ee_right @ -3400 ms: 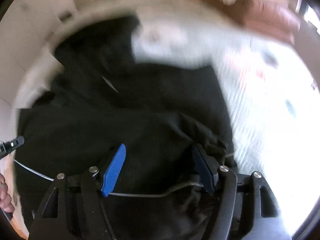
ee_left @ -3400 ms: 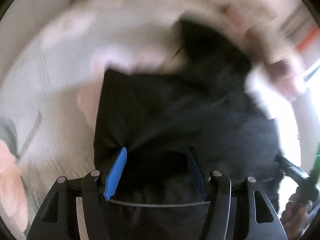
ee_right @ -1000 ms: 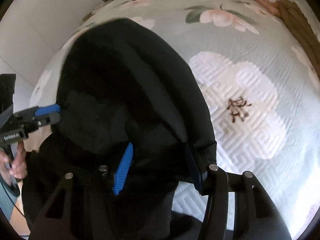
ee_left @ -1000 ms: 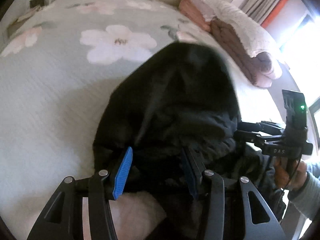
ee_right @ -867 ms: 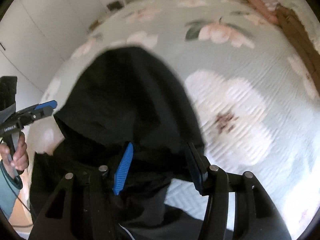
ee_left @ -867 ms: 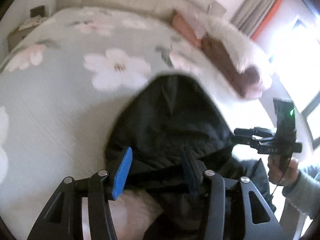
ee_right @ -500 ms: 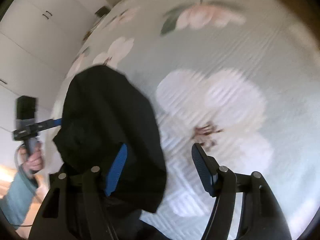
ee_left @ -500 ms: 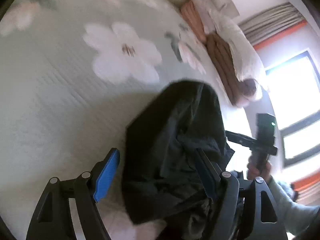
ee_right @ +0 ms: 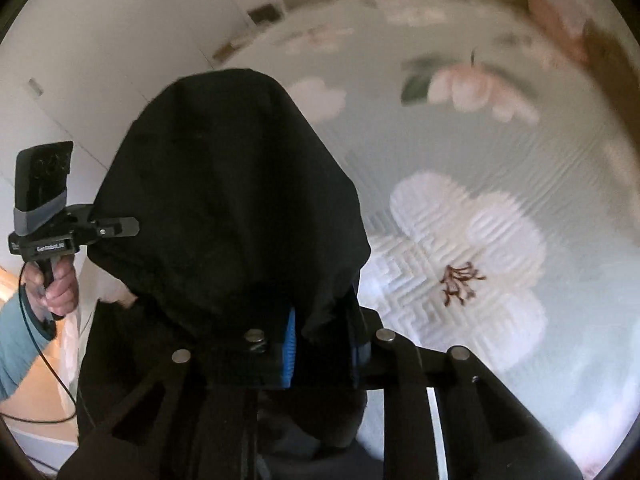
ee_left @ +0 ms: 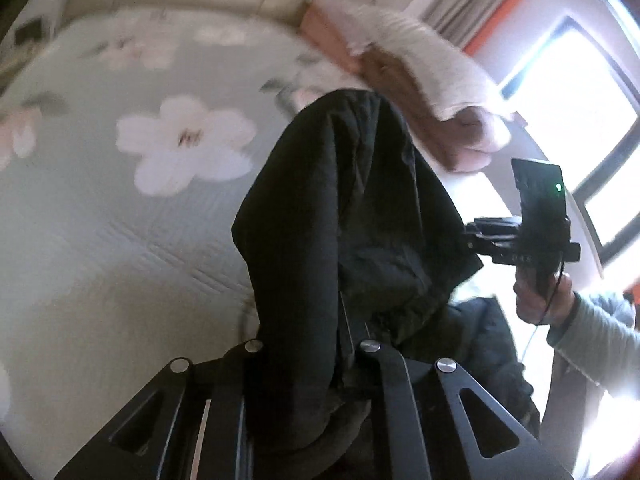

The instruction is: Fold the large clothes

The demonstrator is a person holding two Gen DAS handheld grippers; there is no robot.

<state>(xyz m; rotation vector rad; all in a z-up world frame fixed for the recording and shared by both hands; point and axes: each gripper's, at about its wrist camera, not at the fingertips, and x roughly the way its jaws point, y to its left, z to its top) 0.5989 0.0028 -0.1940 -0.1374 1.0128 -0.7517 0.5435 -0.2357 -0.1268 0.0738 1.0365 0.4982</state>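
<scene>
Floral bedspread lay underneath; your left gripper was clamped on the black jacket; your right gripper pinched it too, fabric draped over both.

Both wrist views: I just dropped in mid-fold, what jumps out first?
A black garment fills the middle of both views, bunched and draped over each set of fingers. Both the left gripper and the right gripper are clamped on it. Behind lies a pale bedspread with big white flowers, and folded blankets sit at its far right edge.
</scene>
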